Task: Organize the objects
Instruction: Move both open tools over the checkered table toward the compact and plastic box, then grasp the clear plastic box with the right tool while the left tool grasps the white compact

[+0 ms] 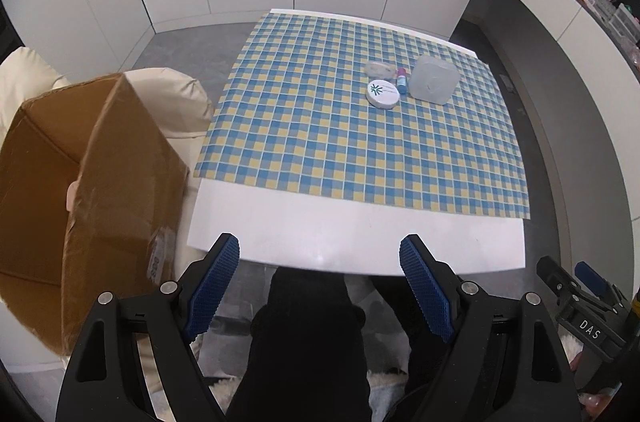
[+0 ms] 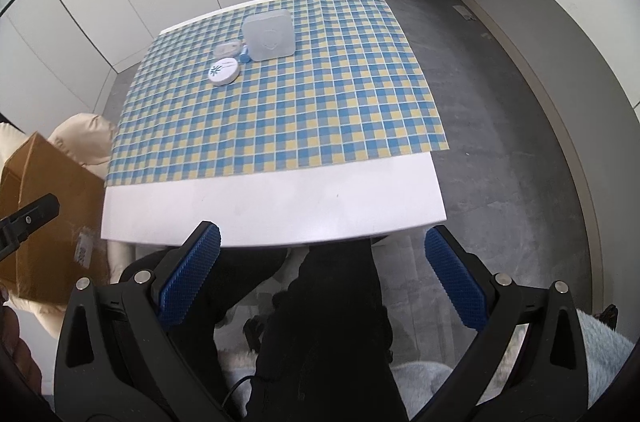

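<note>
On the checked cloth (image 1: 320, 110) at the far side lie a round white tin with a green mark (image 1: 383, 93), a small clear oval case (image 1: 380, 68), a blue tube with a pink cap (image 1: 401, 81) and a frosted square box (image 1: 435, 78). They also show in the right wrist view: tin (image 2: 224, 70), oval case (image 2: 226, 50), tube (image 2: 244, 54), box (image 2: 269, 36). My left gripper (image 1: 320, 250) is open and empty, held off the table's near edge. My right gripper (image 2: 322, 238) is open and empty, also off the near edge.
A white table (image 1: 352, 242) carries the cloth. An open cardboard box (image 1: 80, 182) stands on a cream cushion (image 1: 176, 94) to the left. White cabinets stand behind, a curved counter (image 1: 560, 10) with clutter at right. Dark-clothed legs (image 2: 320, 322) are below the grippers.
</note>
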Demonstrator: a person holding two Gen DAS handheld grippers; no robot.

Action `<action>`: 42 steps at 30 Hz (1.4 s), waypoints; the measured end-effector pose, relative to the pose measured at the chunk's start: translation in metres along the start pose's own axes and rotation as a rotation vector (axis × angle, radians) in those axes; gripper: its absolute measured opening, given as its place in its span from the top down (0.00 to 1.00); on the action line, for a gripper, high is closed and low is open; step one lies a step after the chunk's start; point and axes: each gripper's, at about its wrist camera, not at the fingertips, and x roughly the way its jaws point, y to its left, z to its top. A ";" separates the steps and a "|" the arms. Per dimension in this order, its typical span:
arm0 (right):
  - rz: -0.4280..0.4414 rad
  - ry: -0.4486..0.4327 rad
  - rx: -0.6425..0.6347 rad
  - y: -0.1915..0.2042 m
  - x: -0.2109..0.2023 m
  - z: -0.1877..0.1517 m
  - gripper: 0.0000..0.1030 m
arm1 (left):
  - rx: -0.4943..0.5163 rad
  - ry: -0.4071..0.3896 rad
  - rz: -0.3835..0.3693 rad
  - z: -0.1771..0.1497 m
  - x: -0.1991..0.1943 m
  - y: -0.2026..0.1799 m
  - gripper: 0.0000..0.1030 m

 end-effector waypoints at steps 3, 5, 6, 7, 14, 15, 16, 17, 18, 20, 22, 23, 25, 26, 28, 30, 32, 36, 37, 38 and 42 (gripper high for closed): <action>-0.004 0.000 -0.003 0.000 0.015 0.012 0.00 | 0.001 0.003 0.012 0.011 0.015 -0.003 0.19; -0.004 0.001 -0.009 0.002 0.026 0.021 0.00 | 0.002 0.004 0.019 0.017 0.025 -0.004 0.19; -0.004 -0.002 -0.011 0.003 0.031 0.025 0.00 | 0.003 0.003 0.023 0.021 0.031 -0.006 0.19; -0.003 -0.008 -0.012 0.004 0.036 0.031 0.00 | 0.004 0.005 0.026 0.025 0.037 -0.007 0.19; 0.005 -0.022 -0.046 0.017 0.072 0.063 0.00 | 0.008 0.022 0.018 0.048 0.079 -0.015 0.19; 0.008 -0.026 -0.052 0.019 0.077 0.067 0.00 | 0.008 0.026 0.016 0.052 0.086 -0.017 0.19; 0.013 -0.029 -0.057 0.022 0.083 0.072 0.00 | 0.007 0.028 0.013 0.056 0.092 -0.018 0.19; 0.019 -0.031 -0.062 0.024 0.089 0.077 0.00 | 0.007 0.031 0.013 0.060 0.098 -0.019 0.19; 0.021 -0.034 -0.066 0.026 0.096 0.082 0.00 | 0.006 0.037 0.012 0.064 0.106 -0.021 0.19; 0.003 -0.048 -0.080 0.031 0.108 0.091 0.00 | 0.001 0.060 0.003 0.072 0.121 -0.025 0.19; -0.015 -0.069 -0.099 0.036 0.120 0.100 0.00 | 0.001 0.077 -0.007 0.081 0.137 -0.032 0.19; -0.020 -0.073 -0.105 0.039 0.126 0.105 0.00 | 0.004 0.079 -0.009 0.085 0.144 -0.035 0.19; -0.021 -0.086 -0.113 0.044 0.143 0.116 0.00 | 0.010 0.077 0.001 0.094 0.159 -0.042 0.19; -0.020 -0.090 -0.116 0.046 0.150 0.121 0.00 | 0.011 0.078 0.002 0.098 0.167 -0.044 0.19; -0.019 -0.100 -0.122 0.051 0.168 0.133 0.00 | 0.007 0.079 0.000 0.107 0.183 -0.049 0.19; -0.013 -0.100 -0.128 0.057 0.185 0.145 0.00 | 0.008 0.081 0.000 0.113 0.198 -0.052 0.19; 0.002 -0.110 -0.132 0.062 0.200 0.156 0.00 | 0.007 0.078 0.007 0.118 0.211 -0.054 0.19; 0.029 -0.127 -0.118 0.071 0.230 0.182 0.00 | 0.003 0.086 0.014 0.128 0.234 -0.053 0.19; 0.047 -0.127 -0.111 0.074 0.238 0.189 0.00 | 0.000 0.085 0.019 0.129 0.239 -0.052 0.19; 0.057 -0.131 -0.110 0.077 0.242 0.193 0.00 | -0.002 0.084 0.022 0.130 0.242 -0.050 0.19; 0.047 -0.169 -0.130 0.096 0.255 0.205 0.00 | -0.016 0.081 0.026 0.132 0.251 -0.044 0.19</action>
